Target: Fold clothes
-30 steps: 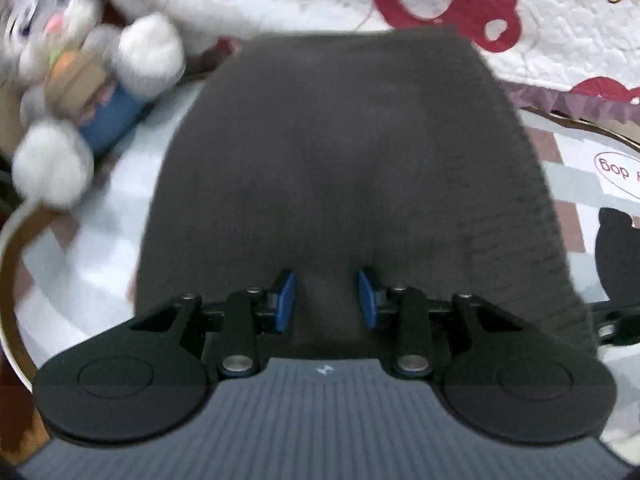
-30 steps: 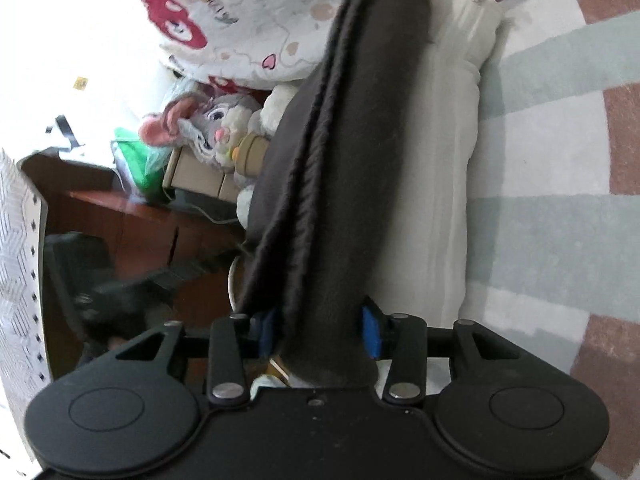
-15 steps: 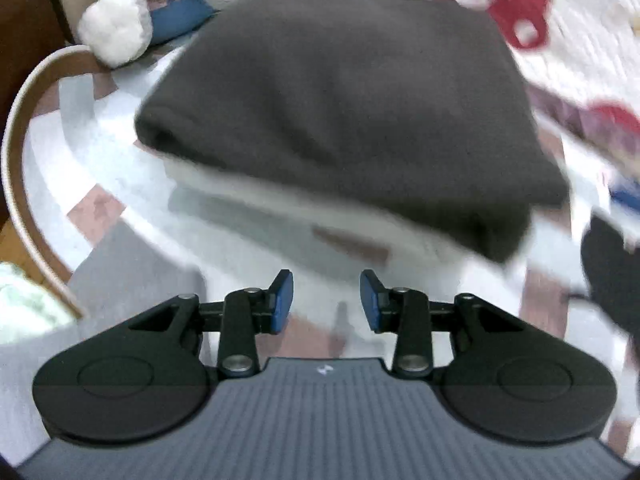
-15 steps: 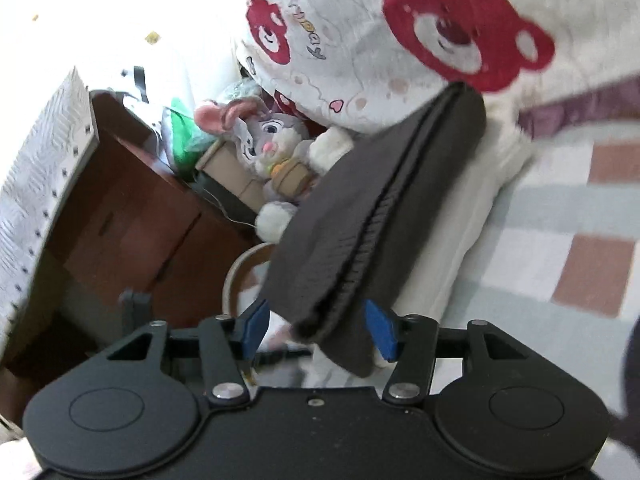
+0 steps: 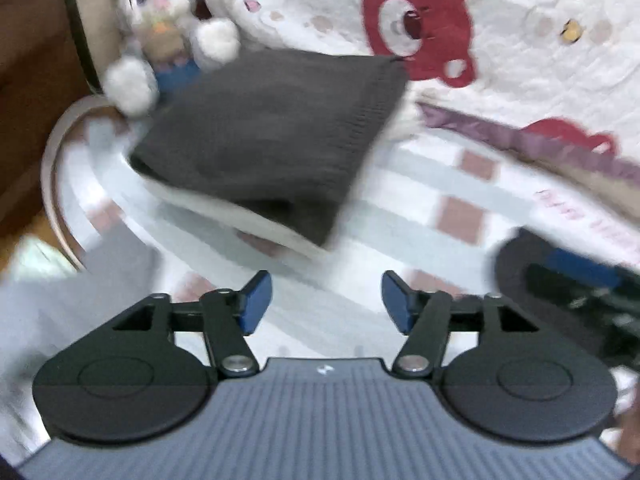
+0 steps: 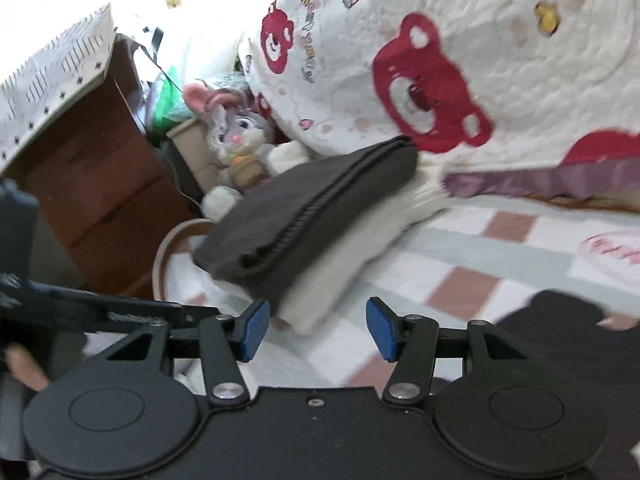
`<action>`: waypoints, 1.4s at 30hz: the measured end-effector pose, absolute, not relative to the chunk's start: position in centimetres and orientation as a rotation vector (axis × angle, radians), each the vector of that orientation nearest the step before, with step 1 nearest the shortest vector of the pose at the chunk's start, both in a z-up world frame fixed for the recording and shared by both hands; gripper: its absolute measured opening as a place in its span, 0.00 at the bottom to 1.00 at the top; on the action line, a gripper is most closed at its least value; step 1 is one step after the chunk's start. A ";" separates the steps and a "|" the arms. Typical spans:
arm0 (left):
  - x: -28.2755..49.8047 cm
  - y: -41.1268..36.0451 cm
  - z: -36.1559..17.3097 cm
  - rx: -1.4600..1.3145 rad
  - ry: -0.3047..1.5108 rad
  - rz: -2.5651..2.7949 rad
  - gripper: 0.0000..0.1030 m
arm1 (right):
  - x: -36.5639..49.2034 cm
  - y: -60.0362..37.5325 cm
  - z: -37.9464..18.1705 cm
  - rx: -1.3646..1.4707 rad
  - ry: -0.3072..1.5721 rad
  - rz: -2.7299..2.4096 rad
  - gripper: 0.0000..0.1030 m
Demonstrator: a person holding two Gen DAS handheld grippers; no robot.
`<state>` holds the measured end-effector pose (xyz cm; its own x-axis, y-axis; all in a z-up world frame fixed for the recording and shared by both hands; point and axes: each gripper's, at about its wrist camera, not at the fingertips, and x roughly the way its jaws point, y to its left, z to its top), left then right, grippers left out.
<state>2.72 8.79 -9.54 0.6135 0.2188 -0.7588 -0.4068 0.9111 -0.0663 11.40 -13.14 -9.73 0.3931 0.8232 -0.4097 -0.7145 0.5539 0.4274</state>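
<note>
A folded dark grey knit garment (image 5: 264, 136) (image 6: 304, 208) lies on top of a folded white garment (image 5: 256, 220) (image 6: 348, 256) on the checked bedsheet (image 5: 440, 184). My left gripper (image 5: 325, 302) hangs over the sheet, short of the stack; its jaws are opening and hold nothing. My right gripper (image 6: 314, 326) is open and empty, its blue pads just in front of the stack's near corner. Another dark garment (image 6: 560, 344) lies on the sheet at the lower right of the right wrist view.
A plush rabbit (image 5: 160, 32) (image 6: 240, 148) sits behind the stack. A white quilt with red bears (image 5: 480, 20) (image 6: 440, 80) fills the back. A brown wooden cabinet (image 6: 92, 184) stands left of the bed. The left gripper's body (image 6: 48, 304) shows at the right wrist view's left edge.
Both grippers have let go of the dark garment and pulled back from it. It now rests folded on the white garment. The jaws of both stand wider.
</note>
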 end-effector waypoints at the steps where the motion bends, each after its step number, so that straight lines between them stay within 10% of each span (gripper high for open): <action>1: 2.4 7.9 -9.4 -0.283 0.840 0.342 0.65 | 11.2 -14.0 -9.4 0.179 0.628 0.977 0.58; 22: -7.9 -8.9 -8.7 -0.213 0.789 0.392 0.94 | 2.3 -28.6 -5.0 0.053 0.626 0.804 0.59; 42: -9.4 -13.8 -8.9 -0.107 0.796 0.393 0.95 | -0.9 -29.2 -4.3 -0.098 0.642 0.726 0.59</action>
